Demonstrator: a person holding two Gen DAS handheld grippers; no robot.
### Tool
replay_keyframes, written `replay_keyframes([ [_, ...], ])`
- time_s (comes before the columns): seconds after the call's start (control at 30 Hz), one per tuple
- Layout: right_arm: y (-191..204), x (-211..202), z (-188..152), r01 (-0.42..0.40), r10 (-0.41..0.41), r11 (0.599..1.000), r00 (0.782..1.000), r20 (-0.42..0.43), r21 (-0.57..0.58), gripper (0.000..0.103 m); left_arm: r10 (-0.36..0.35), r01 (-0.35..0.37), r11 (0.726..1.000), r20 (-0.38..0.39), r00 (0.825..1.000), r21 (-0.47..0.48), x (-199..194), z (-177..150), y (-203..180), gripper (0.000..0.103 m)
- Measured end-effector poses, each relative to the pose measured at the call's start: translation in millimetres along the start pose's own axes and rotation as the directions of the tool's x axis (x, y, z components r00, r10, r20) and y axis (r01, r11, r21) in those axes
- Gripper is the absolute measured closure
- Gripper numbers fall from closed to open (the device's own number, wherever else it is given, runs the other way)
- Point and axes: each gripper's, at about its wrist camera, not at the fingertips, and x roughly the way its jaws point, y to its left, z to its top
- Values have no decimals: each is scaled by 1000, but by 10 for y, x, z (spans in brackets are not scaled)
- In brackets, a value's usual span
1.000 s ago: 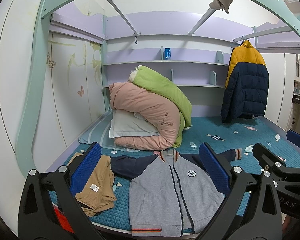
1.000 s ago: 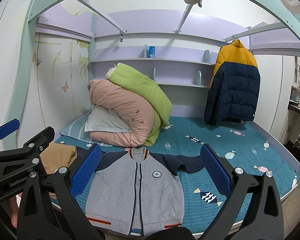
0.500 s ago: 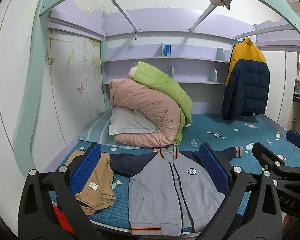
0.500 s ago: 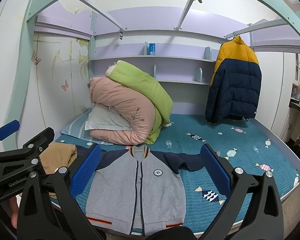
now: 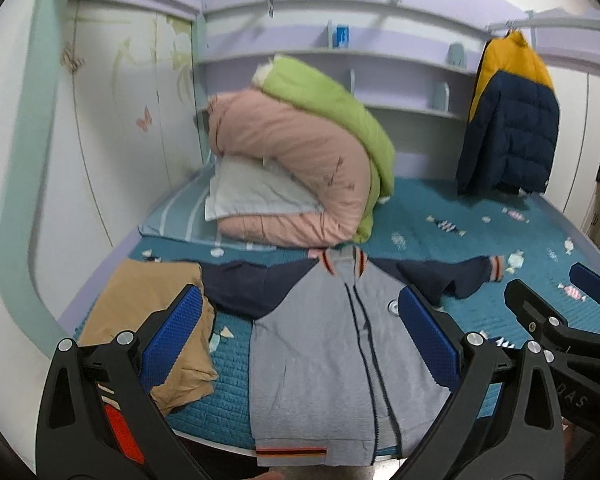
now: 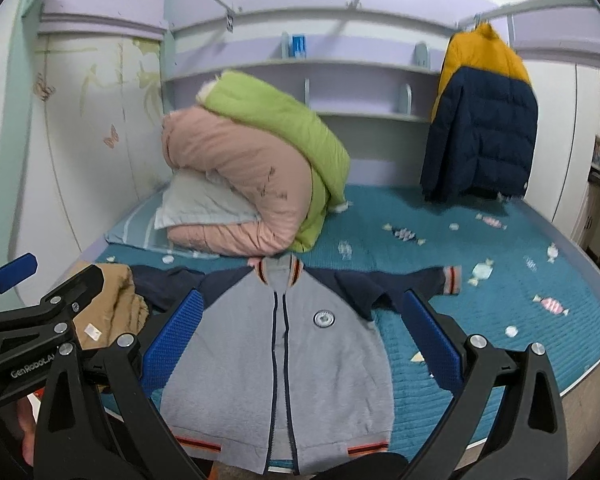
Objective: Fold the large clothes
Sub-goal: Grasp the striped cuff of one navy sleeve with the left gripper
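A grey zip jacket (image 5: 320, 360) with navy sleeves and orange-striped trim lies flat, front up, on the teal bed (image 5: 480, 240), collar away from me. It also shows in the right wrist view (image 6: 276, 360). Its right sleeve (image 6: 404, 284) stretches out sideways; its left sleeve (image 5: 244, 292) reaches toward a tan garment. My left gripper (image 5: 300, 336) is open above the jacket's lower half, holding nothing. My right gripper (image 6: 300, 336) is open above the jacket's body, holding nothing. Each gripper shows at the edge of the other's view.
A folded tan garment (image 5: 152, 320) lies left of the jacket. Rolled pink and green quilts (image 5: 300, 168) on a pillow sit behind the collar. A yellow-navy puffer coat (image 5: 508, 116) hangs at the back right. Wall (image 5: 100, 120) to the left; bed edge nearest me.
Both grippers have moved forward and tilted down toward the jacket, which now fills more of each view. Both stay open. The jacket has not moved.
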Motion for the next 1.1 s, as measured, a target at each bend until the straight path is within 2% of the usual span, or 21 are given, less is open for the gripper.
replay_keyframes([
  [0.2, 19, 815, -112, -6, 10, 1000, 992, -122, 28, 7, -21, 21, 1000, -123, 992, 1, 847, -96, 99, 5],
  [0.33, 126, 1385, -167, -16, 23, 999, 983, -181, 39, 7, -41, 46, 999, -210, 977, 19, 1456, -188, 226, 5],
  [0.47, 348, 1968, -173, -63, 72, 997, 970, -230, 43, 7, -88, 86, 996, -331, 939, -19, 2152, -215, 524, 5],
  [0.57, 585, 2472, -177, -89, 91, 996, 961, -260, 20, 7, -117, 97, 993, -384, 916, -73, 2578, -149, 844, 5],
  [0.8, 1018, 3322, -251, -135, 131, 991, 936, -326, 12, 7, -69, 1, 990, -468, 881, -144, 3376, 124, 1822, 5],
  [0.9, 1183, 3611, -340, -159, 153, 987, 922, -355, 10, 7, -35, -74, 979, -509, 860, -192, 3713, 254, 2388, 5],
  [0.97, 1299, 3798, -414, -171, 162, 985, 914, -371, 8, 7, -89, -90, 955, -560, 824, -284, 3999, 299, 2835, 5],
  [1.03, 1401, 3924, -479, -183, 171, 983, 907, -386, 4, 7, -139, -123, 920, -603, 786, -373, 4224, 274, 3216, 5],
  [1.07, 1463, 3993, -513, -193, 179, 981, 902, -392, 2, 7, -153, -185, 879, -627, 764, -439, 4356, 241, 3498, 5],
  [1.1, 1522, 4049, -535, -200, 182, 980, 900, -397, -3, 7, -165, -221, 840, -622, 766, -495, 4419, 211, 3709, 5],
])
